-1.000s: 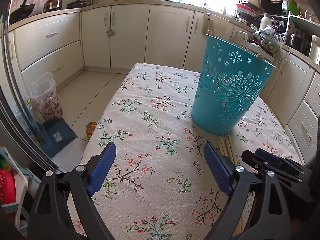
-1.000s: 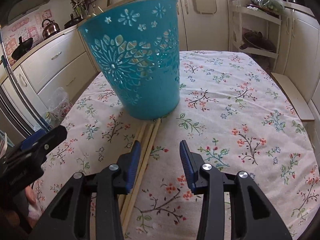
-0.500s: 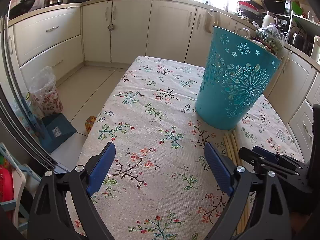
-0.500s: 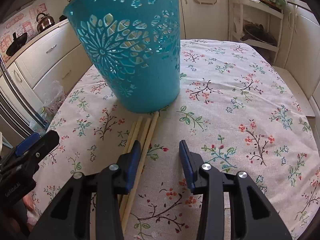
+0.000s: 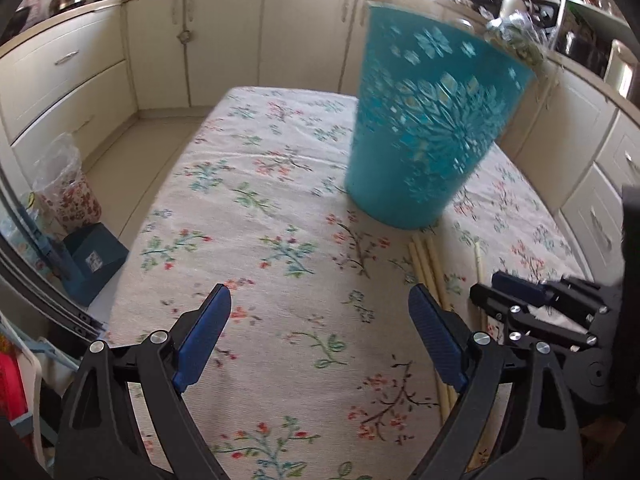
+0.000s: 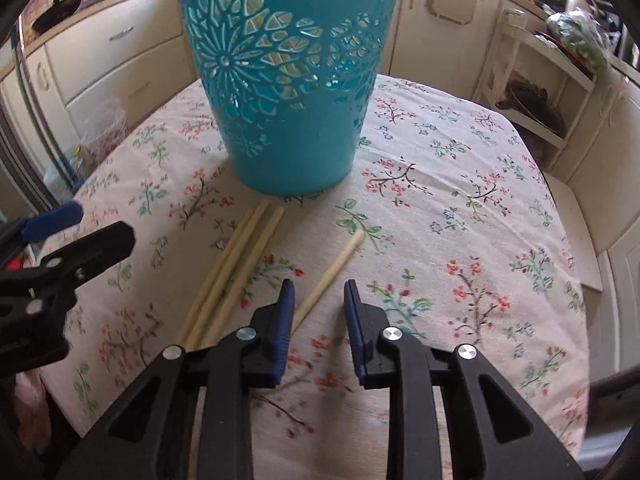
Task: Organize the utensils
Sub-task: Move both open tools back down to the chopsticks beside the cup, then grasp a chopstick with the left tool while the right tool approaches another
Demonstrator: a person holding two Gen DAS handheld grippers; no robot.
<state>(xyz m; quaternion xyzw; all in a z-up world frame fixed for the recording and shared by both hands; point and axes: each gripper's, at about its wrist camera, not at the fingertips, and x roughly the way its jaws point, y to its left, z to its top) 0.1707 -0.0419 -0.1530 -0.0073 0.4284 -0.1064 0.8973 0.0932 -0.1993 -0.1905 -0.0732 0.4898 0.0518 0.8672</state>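
A teal cut-out basket (image 5: pixel 424 128) (image 6: pixel 288 80) stands upright on the floral tablecloth (image 5: pixel 260 200). Three pale chopsticks (image 6: pixel 236 268) (image 5: pixel 426 264) lie side by side just in front of it. A single chopstick (image 6: pixel 336 264) (image 5: pixel 479 260) lies apart to their right. My right gripper (image 6: pixel 320 312) (image 5: pixel 504 292) hovers low over that single chopstick, jaws closing. Its near end runs toward the left pad (image 6: pixel 282 320), with no pad pressing on it. My left gripper (image 5: pixel 320 332) (image 6: pixel 86 226) stands wide open over bare cloth, left of the chopsticks.
Cream kitchen cabinets (image 5: pixel 224 40) surround the table. On the floor beyond the table's left edge sit a plastic bag (image 5: pixel 66 192) and a blue box (image 5: pixel 94 260). An open shelf unit (image 6: pixel 540 92) stands past the table's far right side.
One chopstick now lies apart, to the right of the other three. The right gripper's jaws have narrowed and it has rolled. The left gripper has shifted slightly and tipped lower toward the table.
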